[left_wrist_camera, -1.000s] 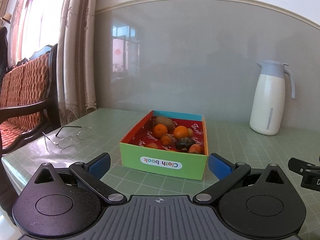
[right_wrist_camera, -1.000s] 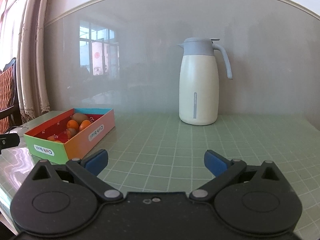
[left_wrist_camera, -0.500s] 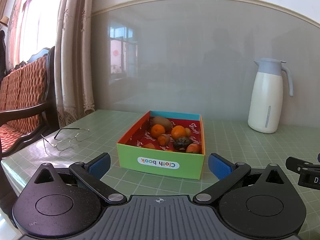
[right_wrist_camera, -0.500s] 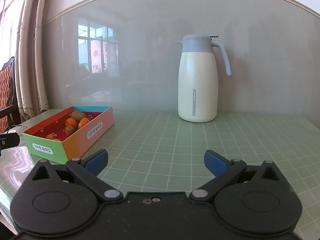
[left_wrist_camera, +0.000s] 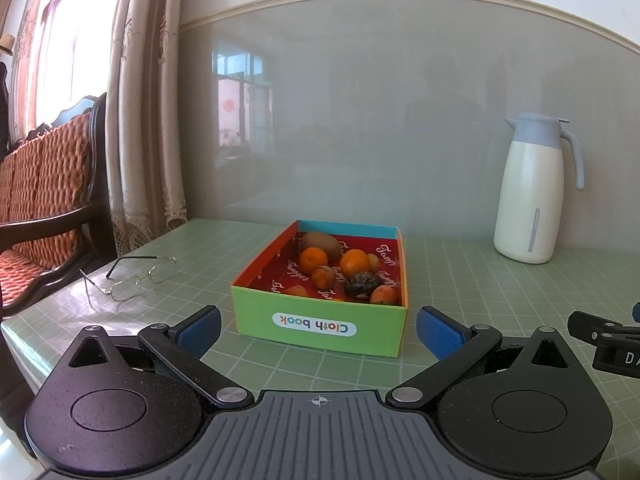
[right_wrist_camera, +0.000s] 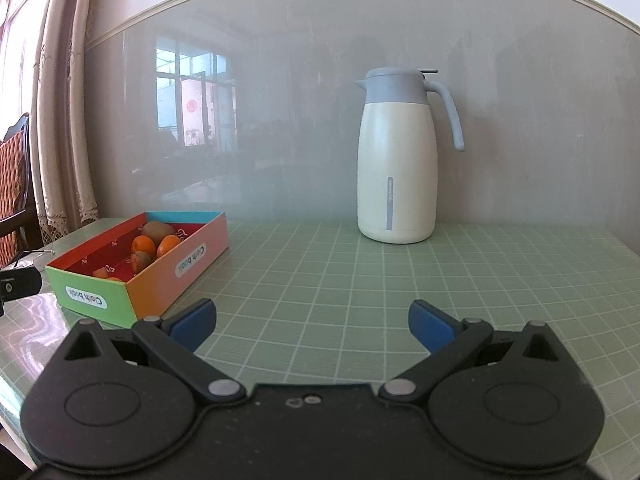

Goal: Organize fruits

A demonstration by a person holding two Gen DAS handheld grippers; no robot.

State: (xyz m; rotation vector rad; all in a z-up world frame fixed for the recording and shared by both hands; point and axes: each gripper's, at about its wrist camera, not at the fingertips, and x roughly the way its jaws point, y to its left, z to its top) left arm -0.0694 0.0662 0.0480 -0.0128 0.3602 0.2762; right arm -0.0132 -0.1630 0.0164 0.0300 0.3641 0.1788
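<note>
A green-fronted box (left_wrist_camera: 320, 326) labelled "Cloth book" sits on the green gridded surface (right_wrist_camera: 360, 280), holding the fruits: a kiwi (left_wrist_camera: 315, 242) at the far end, two oranges (left_wrist_camera: 314, 260) mid-box, and a dark fruit (left_wrist_camera: 362, 283) near the front right. The left gripper (left_wrist_camera: 319, 330) hovers just short of the box, jaws wide and empty. The right gripper (right_wrist_camera: 312, 320) hangs over bare surface to the right of the box, jaws also wide, empty. Spectacles (left_wrist_camera: 128, 280) lie to the left; a white jug (right_wrist_camera: 396, 160) stands at the far wall.
</note>
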